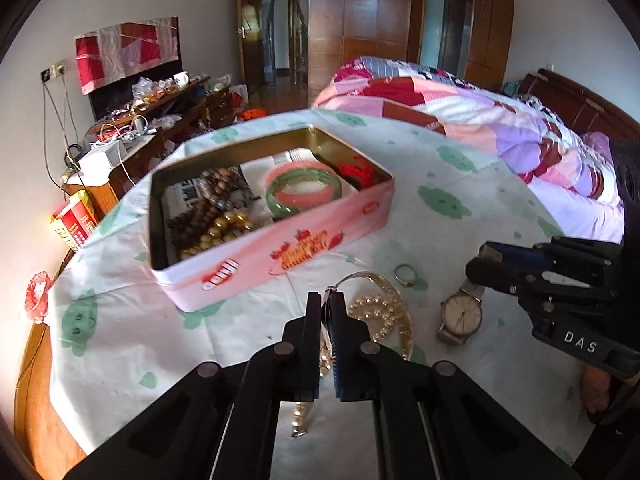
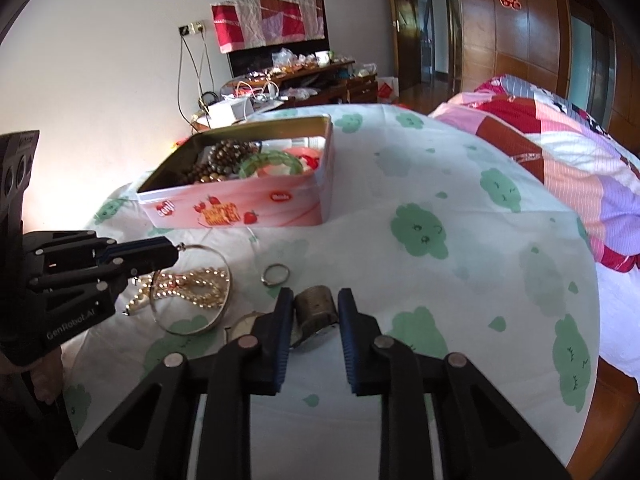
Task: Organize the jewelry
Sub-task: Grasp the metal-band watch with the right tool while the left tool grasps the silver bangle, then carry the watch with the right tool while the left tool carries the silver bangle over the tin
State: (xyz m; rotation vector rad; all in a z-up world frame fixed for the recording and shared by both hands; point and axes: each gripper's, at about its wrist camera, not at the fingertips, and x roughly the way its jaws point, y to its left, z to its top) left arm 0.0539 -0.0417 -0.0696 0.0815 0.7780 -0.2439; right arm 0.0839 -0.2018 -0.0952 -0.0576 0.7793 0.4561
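Observation:
A pink tin box (image 1: 280,256) (image 2: 280,204) holds bead bracelets (image 1: 216,228) and green and pink bangles (image 1: 304,192). My left gripper (image 1: 327,300) (image 2: 176,254) is shut on a thin silver bangle (image 1: 376,278) (image 2: 200,326) that lies around a pearl necklace (image 1: 380,316) (image 2: 192,286). A small ring (image 1: 405,274) (image 2: 275,274) lies on the cloth. My right gripper (image 2: 314,300) (image 1: 478,262) is open, its fingers on either side of the wristwatch (image 1: 460,314) and its mesh band (image 2: 316,306).
The round table has a white cloth with green shapes (image 2: 420,232). A bed with a patchwork quilt (image 1: 480,120) stands to the right. A cluttered wooden dresser (image 1: 160,112) stands at the back left. A red carton (image 1: 74,220) sits left of the table.

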